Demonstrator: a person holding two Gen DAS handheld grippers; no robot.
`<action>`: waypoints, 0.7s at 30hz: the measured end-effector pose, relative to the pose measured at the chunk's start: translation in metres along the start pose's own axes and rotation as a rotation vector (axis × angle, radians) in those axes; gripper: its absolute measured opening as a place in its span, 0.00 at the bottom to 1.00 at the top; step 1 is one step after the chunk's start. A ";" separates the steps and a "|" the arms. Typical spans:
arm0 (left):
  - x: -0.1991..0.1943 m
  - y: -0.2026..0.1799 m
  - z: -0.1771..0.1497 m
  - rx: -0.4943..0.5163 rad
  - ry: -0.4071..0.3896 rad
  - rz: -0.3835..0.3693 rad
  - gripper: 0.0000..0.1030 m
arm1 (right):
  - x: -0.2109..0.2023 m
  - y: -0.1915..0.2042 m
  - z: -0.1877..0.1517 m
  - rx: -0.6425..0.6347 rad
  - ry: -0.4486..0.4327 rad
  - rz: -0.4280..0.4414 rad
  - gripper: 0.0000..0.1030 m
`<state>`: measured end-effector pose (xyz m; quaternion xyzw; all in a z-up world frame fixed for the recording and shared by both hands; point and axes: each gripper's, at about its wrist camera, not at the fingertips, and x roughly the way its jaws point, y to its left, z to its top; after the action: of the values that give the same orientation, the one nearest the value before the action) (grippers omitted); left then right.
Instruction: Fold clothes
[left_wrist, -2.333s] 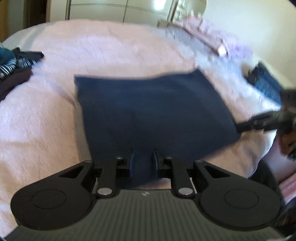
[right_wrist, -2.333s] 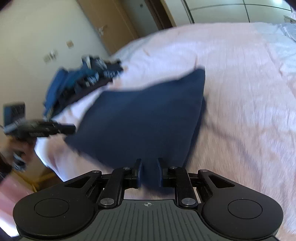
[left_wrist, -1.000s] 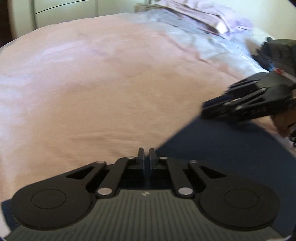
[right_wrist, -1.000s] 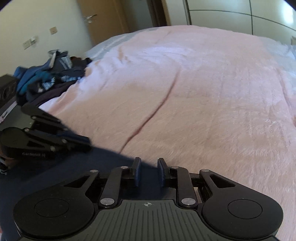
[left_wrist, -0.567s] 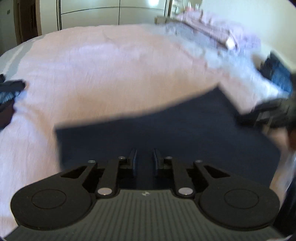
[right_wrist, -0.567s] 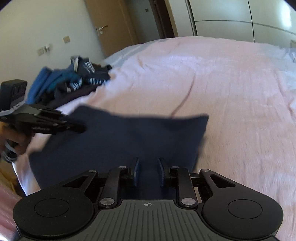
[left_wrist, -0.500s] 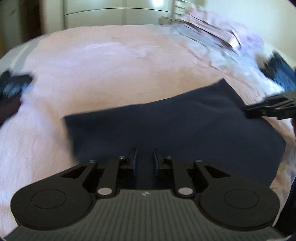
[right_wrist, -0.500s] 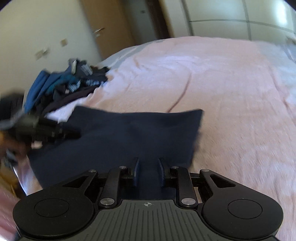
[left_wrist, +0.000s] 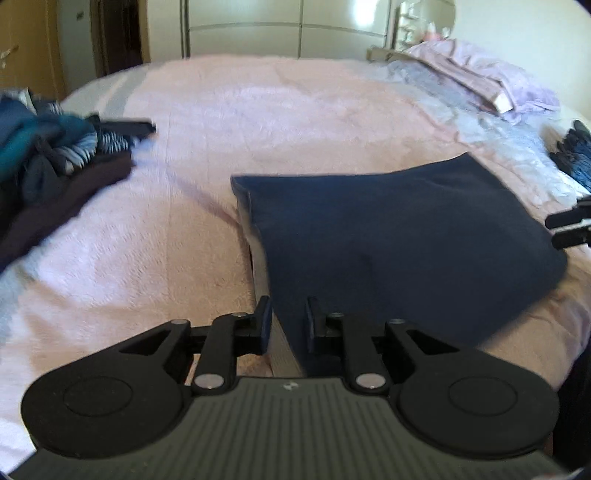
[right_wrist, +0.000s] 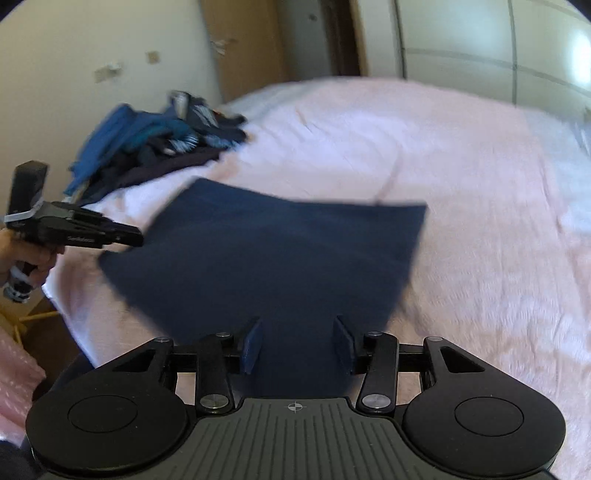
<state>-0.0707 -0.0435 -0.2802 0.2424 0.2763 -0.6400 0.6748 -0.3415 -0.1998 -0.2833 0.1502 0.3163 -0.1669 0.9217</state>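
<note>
The folded navy garment is lying straight ahead, filling centre frame, both the left gripper and the right gripper spread, straddling its near edge.

Pink bed bears navy cloth, clothes pile.

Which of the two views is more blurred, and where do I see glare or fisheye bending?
Right wrist view: more motion blur; the navy cloth, the clothes pile and the wall are smeared, with glare on the wardrobe. Left wrist view: sharper in the middle, softer at the clothes pile; bright glare on the wardrobe. Both bend the bed edges into curves.
</note>
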 end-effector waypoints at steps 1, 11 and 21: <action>-0.006 -0.004 -0.002 0.014 -0.010 -0.007 0.15 | 0.002 0.003 -0.004 -0.007 0.005 0.002 0.45; -0.008 -0.007 -0.031 0.037 0.012 0.013 0.22 | 0.002 0.017 -0.032 -0.086 0.039 -0.016 0.45; -0.041 -0.034 -0.023 0.252 -0.067 0.065 0.51 | -0.017 0.037 -0.029 -0.319 0.063 -0.115 0.53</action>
<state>-0.1076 0.0004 -0.2680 0.3128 0.1630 -0.6550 0.6683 -0.3550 -0.1516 -0.2881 -0.0114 0.3757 -0.1624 0.9124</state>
